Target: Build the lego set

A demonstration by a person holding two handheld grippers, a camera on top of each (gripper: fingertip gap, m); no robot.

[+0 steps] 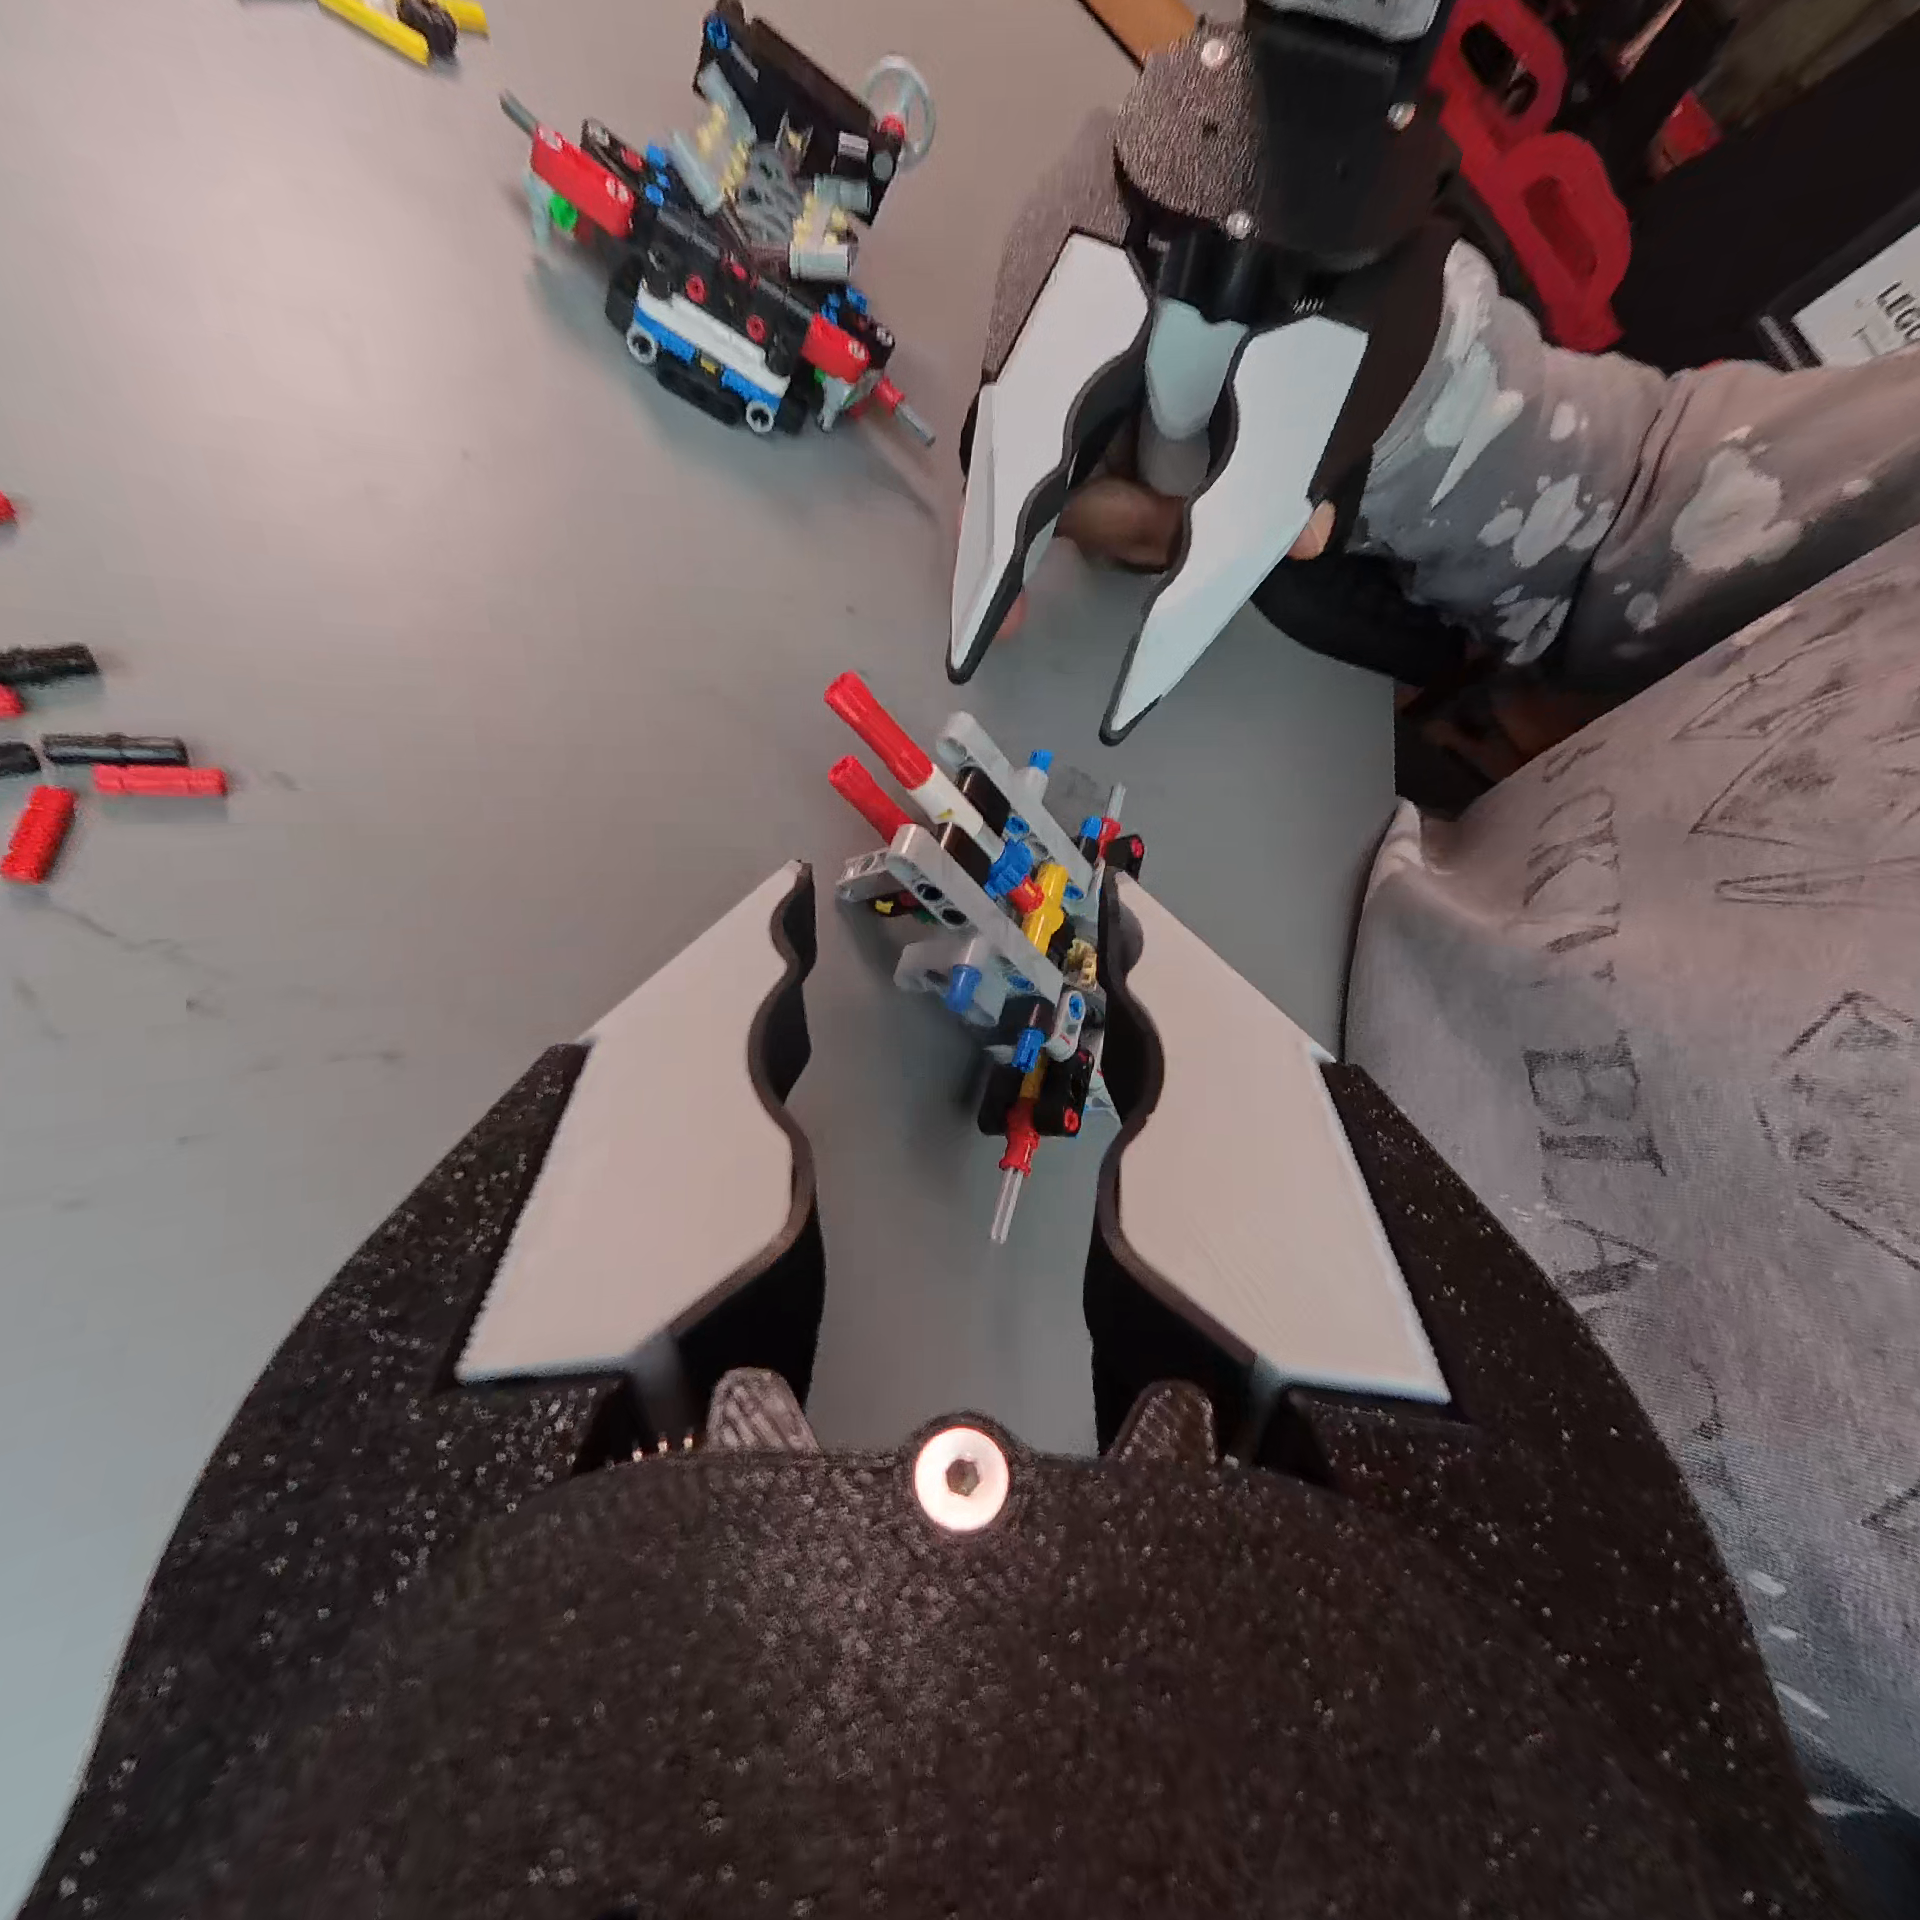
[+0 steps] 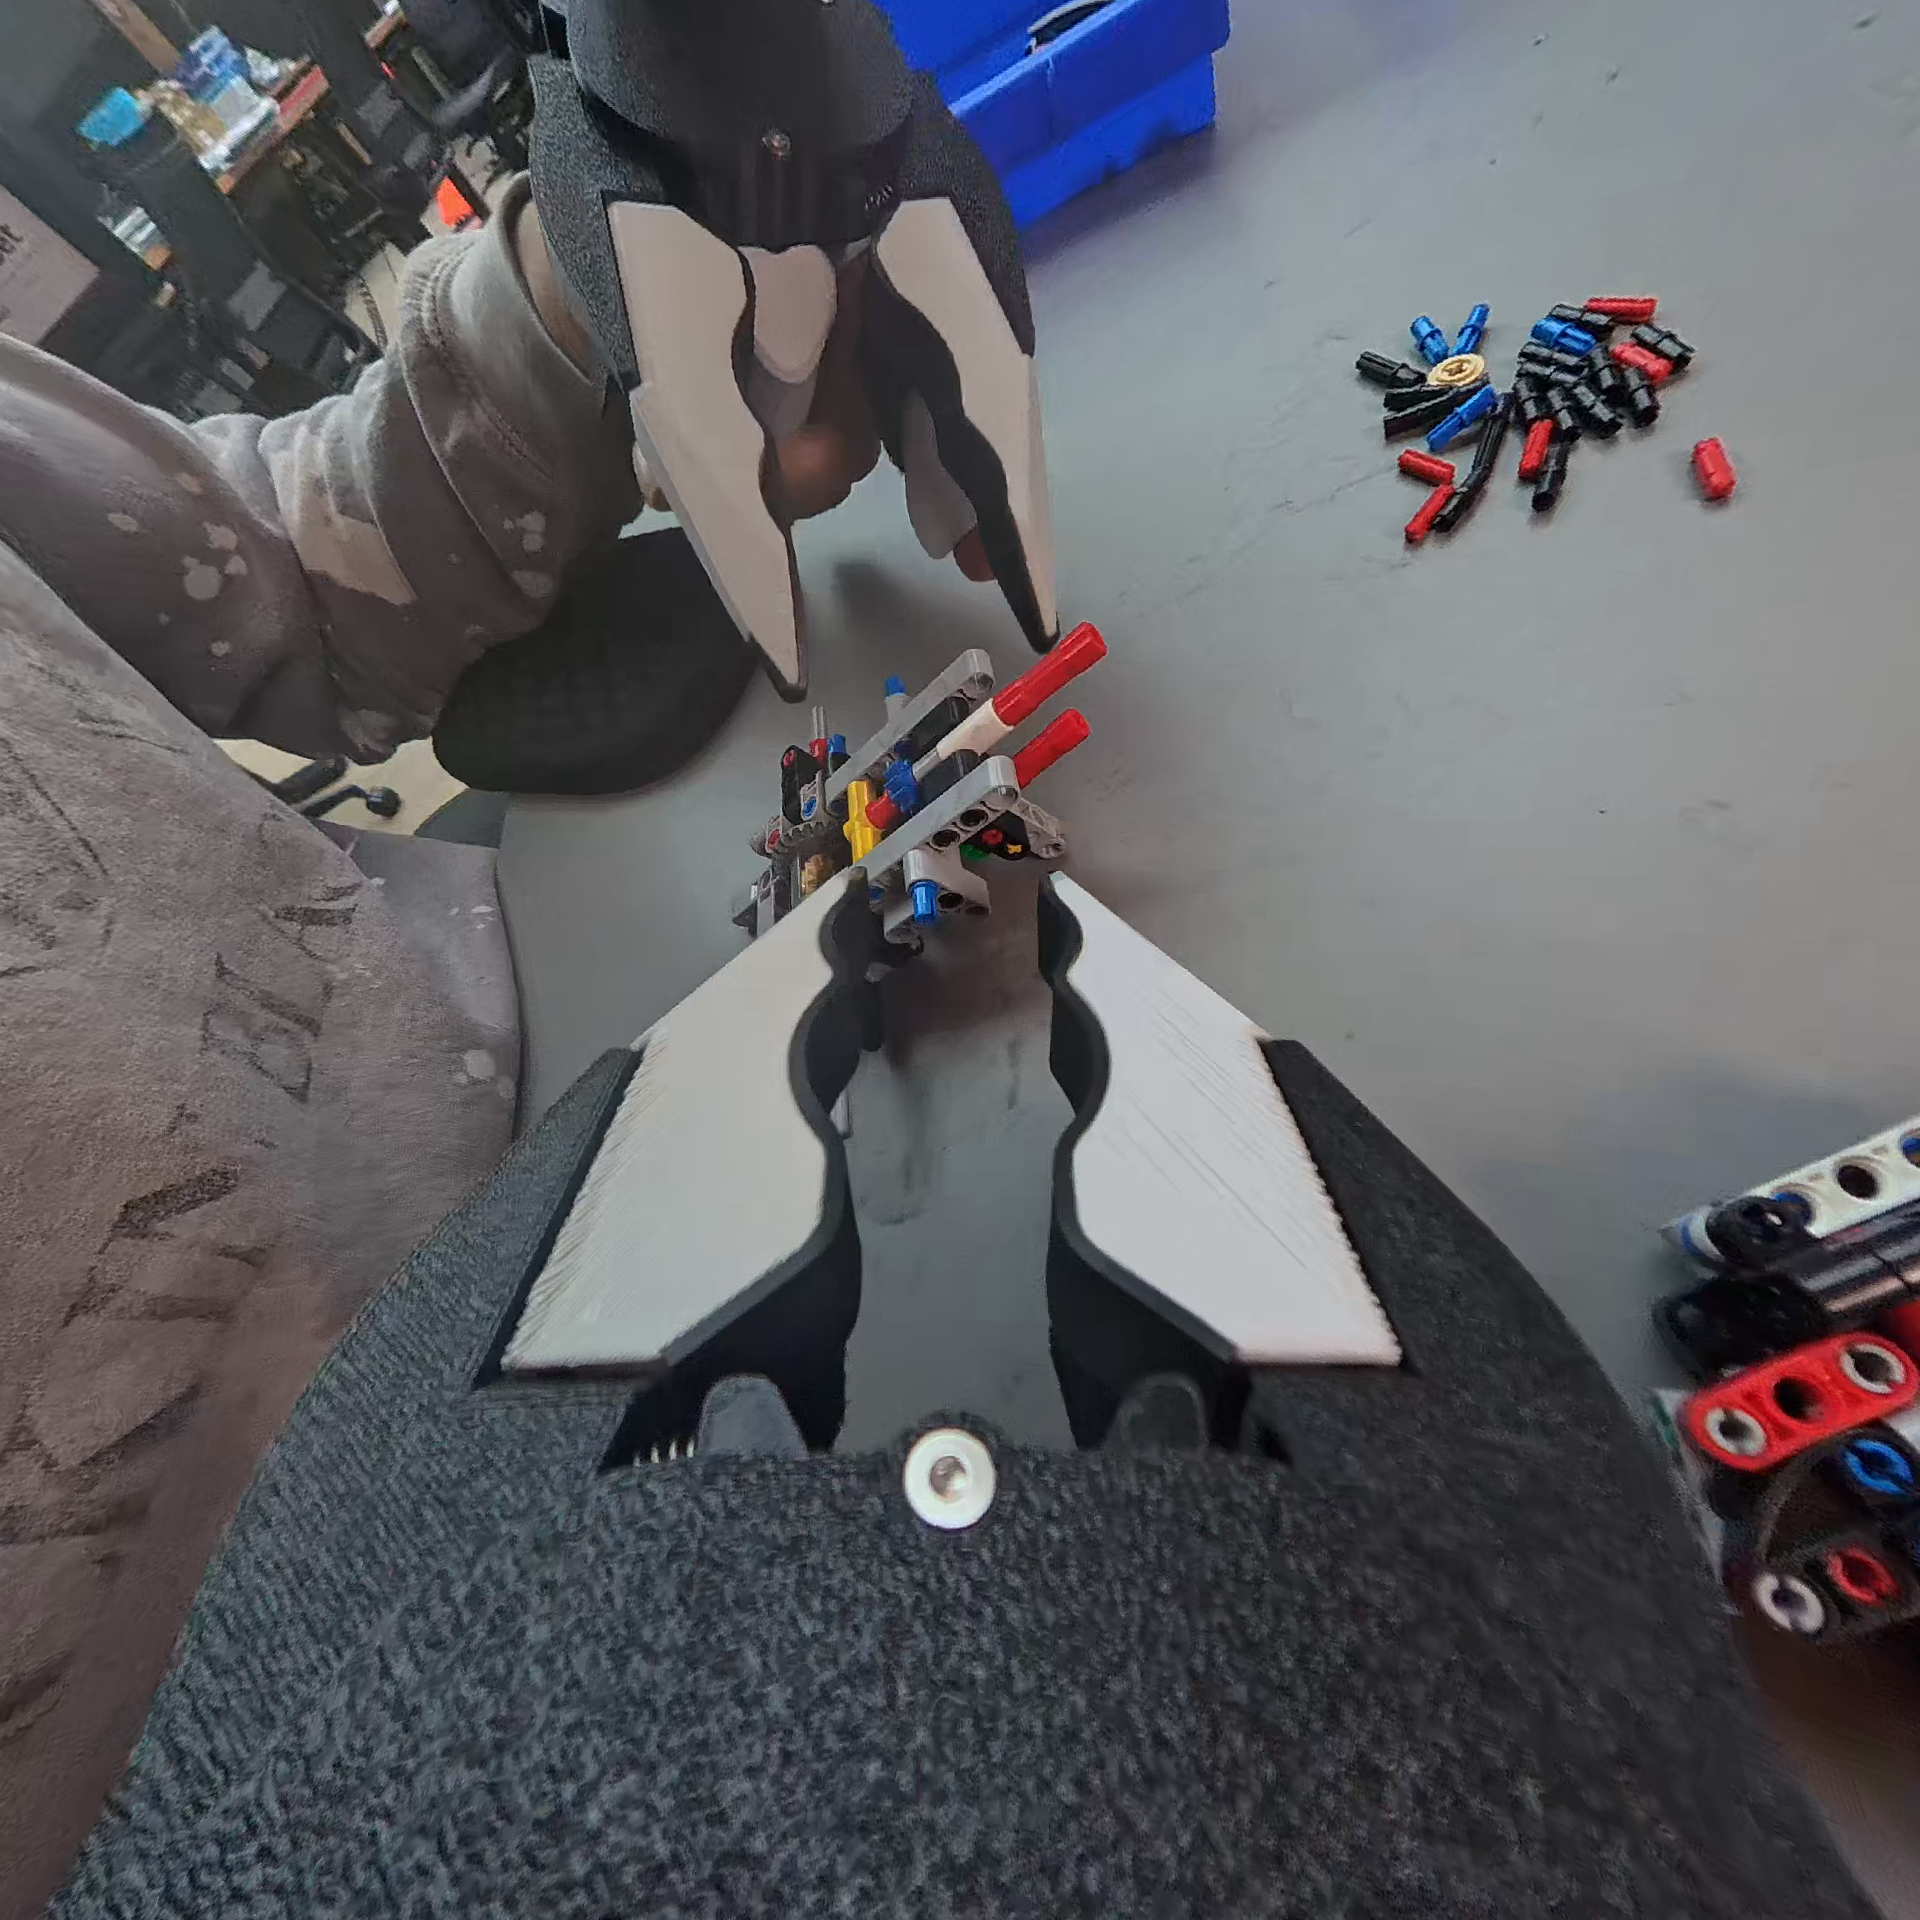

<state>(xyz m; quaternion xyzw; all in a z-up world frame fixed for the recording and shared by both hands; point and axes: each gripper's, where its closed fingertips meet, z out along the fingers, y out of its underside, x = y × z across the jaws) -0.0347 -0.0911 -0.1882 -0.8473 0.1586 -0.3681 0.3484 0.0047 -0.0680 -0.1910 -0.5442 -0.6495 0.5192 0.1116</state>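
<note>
A small Lego Technic sub-assembly [image 1: 977, 914] of grey beams, blue and yellow pins and two red-tipped axles lies on the grey table [image 1: 416, 520]. My left gripper [image 1: 961, 883] is open with its fingers on either side of it, and the right finger [image 1: 1195, 1091] is close against its side. My right gripper [image 1: 1039, 701] is open, its tips just above the far end. In the right wrist view the sub-assembly [image 2: 914, 800] sits at my right gripper's [image 2: 948, 883] fingertips, with the left gripper [image 2: 916, 665] open opposite.
A larger black, blue and red Lego model [image 1: 748, 260] stands farther off and also shows in the right wrist view [image 2: 1808, 1403]. Loose red and black pins [image 1: 104, 769] lie to the left, and a pin pile [image 2: 1538, 395] and blue bin [image 2: 1081, 94] lie beyond. A person's grey sleeve [image 1: 1558, 499] is at the table edge.
</note>
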